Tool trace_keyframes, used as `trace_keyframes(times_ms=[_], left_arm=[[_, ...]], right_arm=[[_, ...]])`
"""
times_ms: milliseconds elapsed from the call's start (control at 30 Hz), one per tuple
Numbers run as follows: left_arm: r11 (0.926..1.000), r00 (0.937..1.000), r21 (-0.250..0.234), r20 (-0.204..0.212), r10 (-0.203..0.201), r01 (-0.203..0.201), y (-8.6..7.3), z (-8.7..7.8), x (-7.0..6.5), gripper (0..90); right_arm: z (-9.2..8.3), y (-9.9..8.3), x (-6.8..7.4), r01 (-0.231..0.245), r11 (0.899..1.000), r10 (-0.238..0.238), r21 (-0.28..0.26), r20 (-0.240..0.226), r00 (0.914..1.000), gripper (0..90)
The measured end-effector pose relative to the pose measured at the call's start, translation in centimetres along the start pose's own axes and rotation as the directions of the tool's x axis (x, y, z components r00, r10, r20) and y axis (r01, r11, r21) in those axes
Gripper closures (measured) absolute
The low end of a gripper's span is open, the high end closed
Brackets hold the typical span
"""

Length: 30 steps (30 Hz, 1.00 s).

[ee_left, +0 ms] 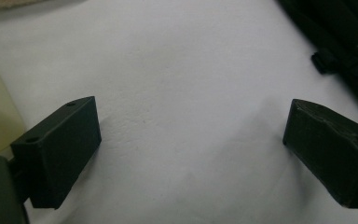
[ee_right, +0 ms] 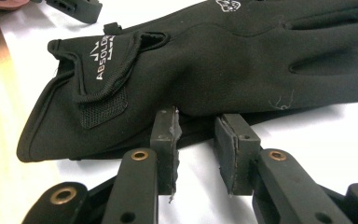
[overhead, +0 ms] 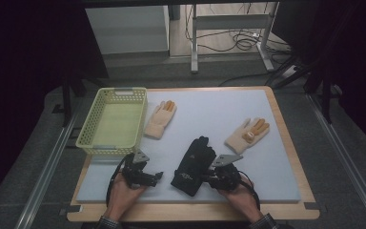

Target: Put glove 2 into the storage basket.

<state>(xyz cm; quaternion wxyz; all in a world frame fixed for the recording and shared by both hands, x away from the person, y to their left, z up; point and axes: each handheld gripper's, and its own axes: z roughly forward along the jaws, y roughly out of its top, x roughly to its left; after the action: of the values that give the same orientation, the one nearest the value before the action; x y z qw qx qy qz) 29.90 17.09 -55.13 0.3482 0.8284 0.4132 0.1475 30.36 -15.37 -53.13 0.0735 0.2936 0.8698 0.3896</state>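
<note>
Near the front edge of the grey mat, toward the person from the basket and off to its right: one black glove, flat, cuff toward the person, fingers pointing away, white lettering on the wrist tab. Right gripper at the glove's near side edge, jaws narrowly parted, tips at the fabric's rim; no pinch on the cloth can be made out, so the glove appears not yet held. Left gripper between glove and basket, jaws spread wide over bare mat, nothing between them. Cream glove with orange fingertips just beside the basket's right wall. Second cream glove well to the right of the basket, beyond the black glove. Basket: pale yellow, perforated, nothing seen inside. Status, as judged: sorting barely begun; all three gloves lie on the mat, and grasping the black one looks to be the step in hand.
</note>
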Motion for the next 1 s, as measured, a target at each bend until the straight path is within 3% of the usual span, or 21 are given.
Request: trace_keyframes(times_ms=[367, 767, 1000], left_arm=[[0.9993, 0.9992, 0.010, 0.021, 0.035, -0.035, -0.8, -0.8, 1.0, 4.5], [0.9995, 0.9993, 0.006, 0.022, 0.031, -0.032, -0.8, -0.8, 1.0, 4.4], [0.9996, 0.9993, 0.003, 0.024, 0.028, -0.028, -0.9, -0.8, 1.0, 4.4]], right_arm=[[1.9, 1.3, 0.0, 0.008, 1.000, -0.007, -0.024, 0.009, 0.9999, 67.9], [4.1, 3.0, 0.4, 0.021, 0.999, -0.019, -0.038, 0.037, 0.9991, 67.1], [4.0, 3.2, 0.4, 0.027, 0.999, -0.026, -0.033, 0.035, 0.9990, 62.3]])
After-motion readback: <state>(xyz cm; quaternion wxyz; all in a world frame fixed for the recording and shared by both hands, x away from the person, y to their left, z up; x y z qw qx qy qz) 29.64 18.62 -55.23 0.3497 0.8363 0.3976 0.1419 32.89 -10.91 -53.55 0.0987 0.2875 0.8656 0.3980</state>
